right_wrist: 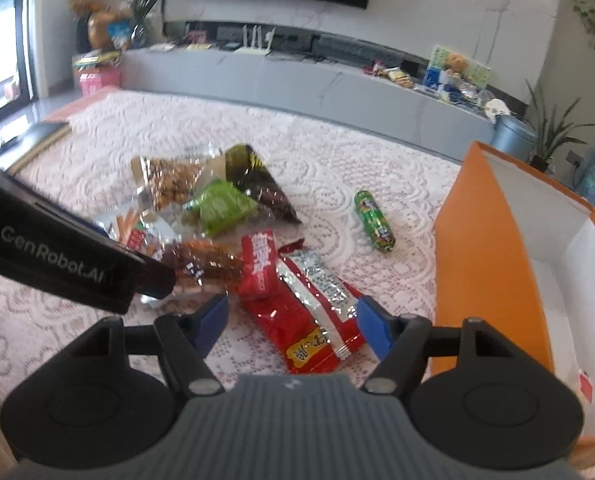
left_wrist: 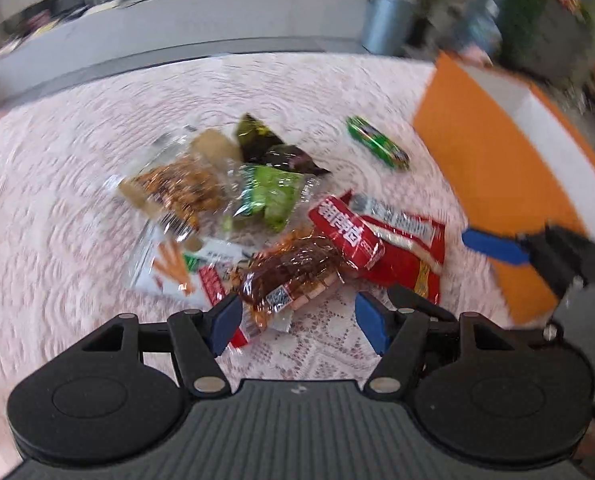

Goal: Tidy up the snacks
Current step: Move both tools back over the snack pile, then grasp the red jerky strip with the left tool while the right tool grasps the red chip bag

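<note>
"GenRobot.AI" stands in grey letters on the black body of the left tongs point(right_wrist: 153, 280).

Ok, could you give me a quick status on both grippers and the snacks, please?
Left gripper open over brown packet. Right gripper open, straddling red packet, no grip seen. Snack pile on cloth, orange box alongside. Nothing blocking.

Left wrist view smeared by motion blur, snack pile point(left_wrist: 257, 216) lettering unreadable, orange box point(left_wrist: 497, 184) cut off at the right edge, carrot-print packet point(right_wrist: 127, 226) largely hidden behind the left gripper point(right_wrist: 153, 280), shelf clutter point(right_wrist: 449, 76) too small to identify
</note>
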Available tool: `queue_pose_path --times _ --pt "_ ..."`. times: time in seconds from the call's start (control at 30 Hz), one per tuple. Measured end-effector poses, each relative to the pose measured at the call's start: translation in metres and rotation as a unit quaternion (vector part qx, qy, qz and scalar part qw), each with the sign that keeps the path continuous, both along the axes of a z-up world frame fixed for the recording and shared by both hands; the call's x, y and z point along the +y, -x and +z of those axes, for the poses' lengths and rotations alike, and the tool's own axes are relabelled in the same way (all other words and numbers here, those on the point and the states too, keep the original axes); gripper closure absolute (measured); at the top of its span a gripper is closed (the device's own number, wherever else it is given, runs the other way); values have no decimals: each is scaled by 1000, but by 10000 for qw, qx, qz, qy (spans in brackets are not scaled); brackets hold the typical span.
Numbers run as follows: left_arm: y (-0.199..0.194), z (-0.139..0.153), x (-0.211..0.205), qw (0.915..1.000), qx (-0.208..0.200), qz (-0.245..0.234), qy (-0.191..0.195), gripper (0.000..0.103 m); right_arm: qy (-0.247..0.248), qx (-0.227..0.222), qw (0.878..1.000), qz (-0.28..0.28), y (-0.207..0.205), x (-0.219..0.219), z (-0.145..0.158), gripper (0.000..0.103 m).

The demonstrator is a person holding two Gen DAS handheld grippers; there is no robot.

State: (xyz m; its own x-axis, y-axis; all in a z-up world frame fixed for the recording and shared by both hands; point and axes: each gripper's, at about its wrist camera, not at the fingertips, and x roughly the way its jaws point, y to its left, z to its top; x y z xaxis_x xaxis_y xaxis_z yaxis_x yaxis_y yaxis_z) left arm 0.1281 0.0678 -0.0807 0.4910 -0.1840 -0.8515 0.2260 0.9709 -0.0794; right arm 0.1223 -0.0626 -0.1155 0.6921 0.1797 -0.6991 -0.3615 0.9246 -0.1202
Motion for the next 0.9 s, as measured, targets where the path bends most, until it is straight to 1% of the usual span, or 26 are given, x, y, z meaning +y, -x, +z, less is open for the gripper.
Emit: queue_pose_path --times 0.07,0.2,0.3,0.4,0.47,0.57,0.77,0.83,0.9 --pt "-6 -3 -7 9989 2 -358 -290 25 42 63 10000 50 -6 -2 -6 33" --pt "-18 -10 -15 9917 34 -1031 -769 25 111 222 9997 0 -15 -6 -15 33" --pt "-24 -13 -20 9851 -32 -1408 -987 24 20 361 9993 -47 -21 -7 -19 33" --pt "-26 -19 -28 9768 -170 -1794 -1161 25 132 387 9990 -171 -25 -7 -24 28" --pt "-29 -22 -30 9720 -214 -1988 -1231 25 142 477 9985 -247 -28 -8 -27 28" --pt "-32 -25 -31 9666 -267 -2200 -1287 24 1 559 9977 -387 -30 -14 -28 28" --pt "-35 -31 -37 9524 -188 -2669 -1464 24 -344 624 9954 -642 -34 -27 -26 28" --pt "-33 -35 -39 9496 -188 -2721 -1546 22 -375 574 9955 -651 -33 -27 -24 28" --pt "-34 -40 -44 9487 -205 -2705 -1624 21 -409 507 9958 -641 -31 -26 -23 28"
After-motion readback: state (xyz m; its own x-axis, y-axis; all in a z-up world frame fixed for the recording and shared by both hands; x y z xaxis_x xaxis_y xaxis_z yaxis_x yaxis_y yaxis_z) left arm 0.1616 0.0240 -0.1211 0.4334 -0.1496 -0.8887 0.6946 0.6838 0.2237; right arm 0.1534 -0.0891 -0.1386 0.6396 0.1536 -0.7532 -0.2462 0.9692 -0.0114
